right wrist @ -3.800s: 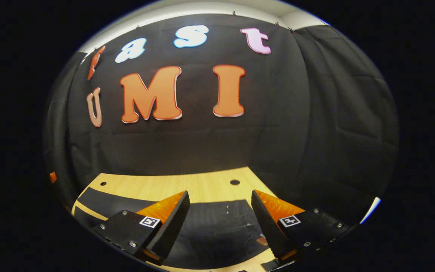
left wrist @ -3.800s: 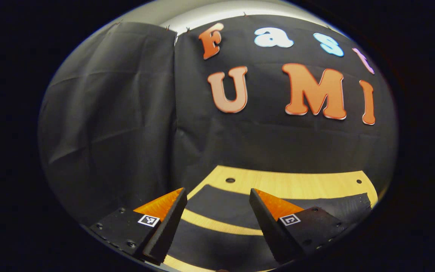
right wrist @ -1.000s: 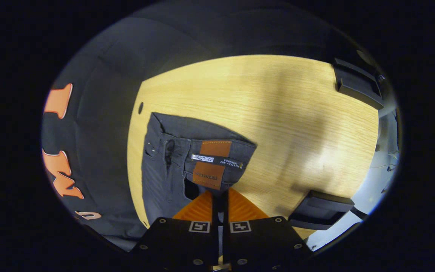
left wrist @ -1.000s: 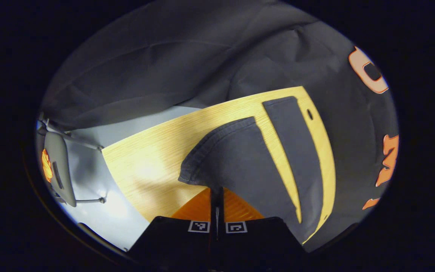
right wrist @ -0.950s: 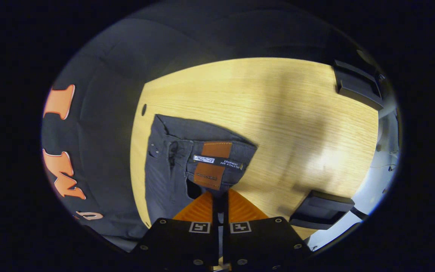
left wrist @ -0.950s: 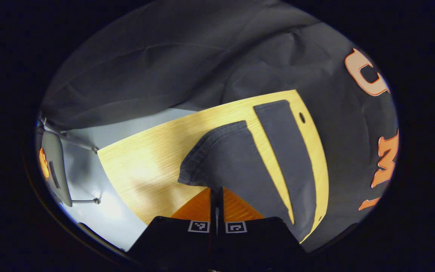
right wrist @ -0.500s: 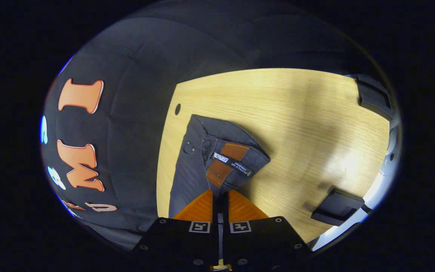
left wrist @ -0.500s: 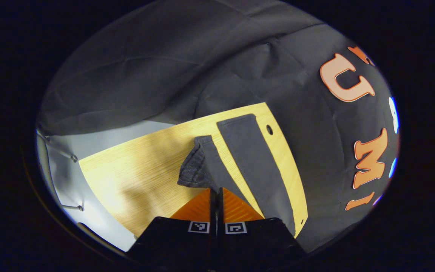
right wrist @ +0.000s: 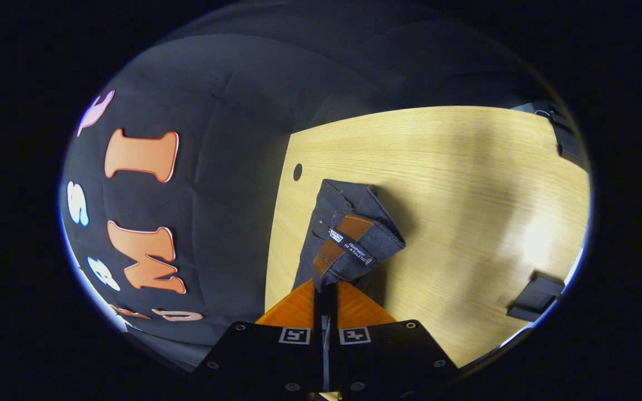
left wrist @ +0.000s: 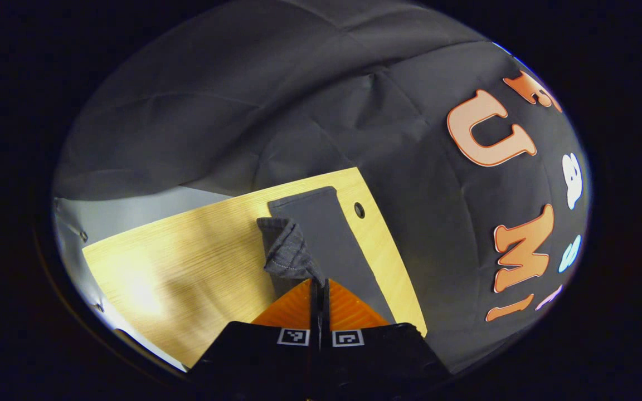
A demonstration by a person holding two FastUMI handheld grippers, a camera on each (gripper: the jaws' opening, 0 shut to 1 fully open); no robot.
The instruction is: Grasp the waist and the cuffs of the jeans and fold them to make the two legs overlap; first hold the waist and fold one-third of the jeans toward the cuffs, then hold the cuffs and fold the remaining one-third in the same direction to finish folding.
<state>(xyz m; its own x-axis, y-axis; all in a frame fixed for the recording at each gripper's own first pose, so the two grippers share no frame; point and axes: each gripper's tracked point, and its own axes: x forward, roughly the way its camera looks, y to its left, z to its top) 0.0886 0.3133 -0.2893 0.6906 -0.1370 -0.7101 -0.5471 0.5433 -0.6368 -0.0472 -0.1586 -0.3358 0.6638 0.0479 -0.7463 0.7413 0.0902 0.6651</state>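
Left claw [left wrist: 319, 285] was clamped on the near leg's cuff [left wrist: 287, 252], held bunched just above the far leg [left wrist: 321, 234], which lay flat along the tabletop [left wrist: 187, 262] running away from the claw. Right claw [right wrist: 325, 289] was clamped on the waist [right wrist: 354, 239], lifted over the far half of the jeans [right wrist: 312, 250]. Long axis ran between the two claws. Half a second ago both held edges sat wider of the far half; now nearly over it. Judged: legs almost overlapped, lowering next.
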